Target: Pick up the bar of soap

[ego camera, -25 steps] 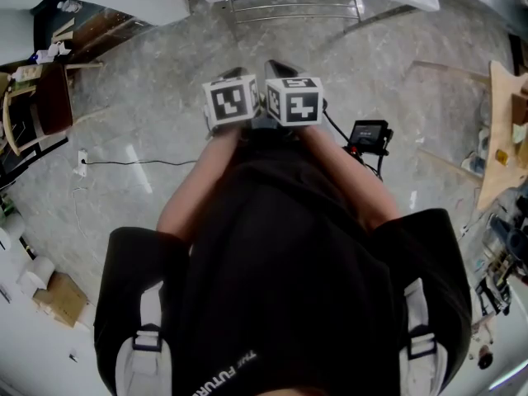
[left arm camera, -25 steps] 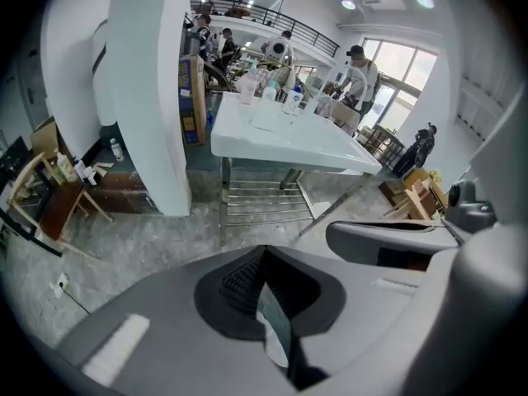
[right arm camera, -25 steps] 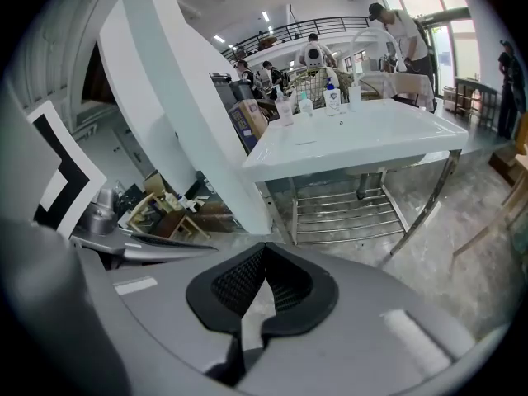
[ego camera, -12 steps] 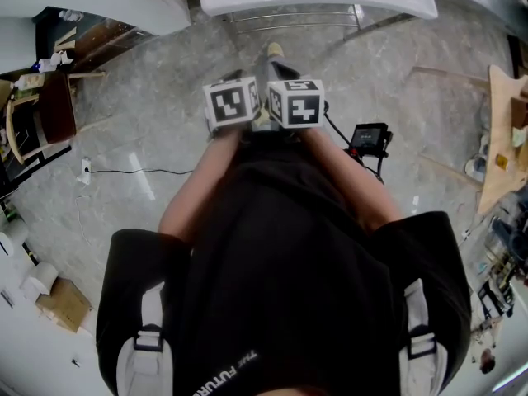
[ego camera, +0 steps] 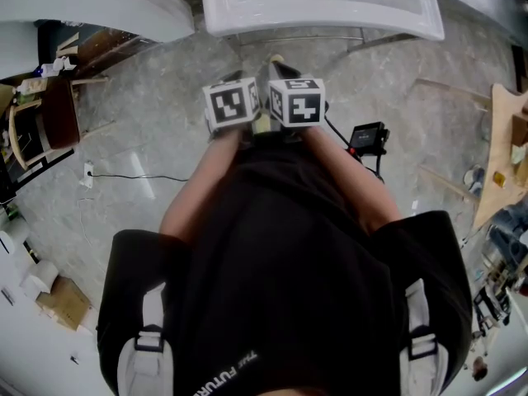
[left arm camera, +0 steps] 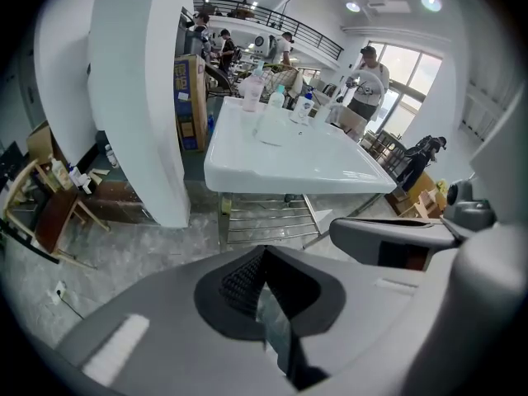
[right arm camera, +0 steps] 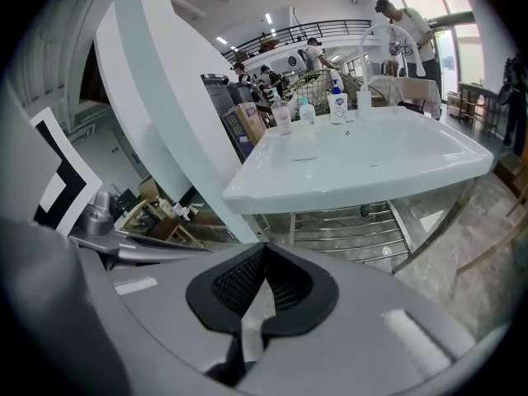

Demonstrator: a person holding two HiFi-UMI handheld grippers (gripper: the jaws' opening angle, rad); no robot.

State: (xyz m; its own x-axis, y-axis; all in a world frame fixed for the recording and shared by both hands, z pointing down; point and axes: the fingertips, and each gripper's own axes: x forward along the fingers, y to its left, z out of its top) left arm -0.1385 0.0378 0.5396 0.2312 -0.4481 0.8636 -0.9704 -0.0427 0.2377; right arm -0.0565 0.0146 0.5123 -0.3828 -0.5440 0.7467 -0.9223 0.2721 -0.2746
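A white sink stands just ahead of me, also seen in the left gripper view and the right gripper view. Bottles line its back edge. A pale flat shape lies on the sink top; I cannot tell whether it is the bar of soap. Both grippers are held side by side at my waist, short of the sink: the left gripper and the right gripper. The left gripper is shut on nothing, and the right gripper is likewise shut and empty.
A chrome rack sits under the sink. A thick white pillar rises to its left. On the marble floor lie a black device with a cable, wooden chairs at left and wooden pieces at right. People stand far behind.
The sink has come further into the head view, so I have moved closer to it. The two grippers stay together, both shut.
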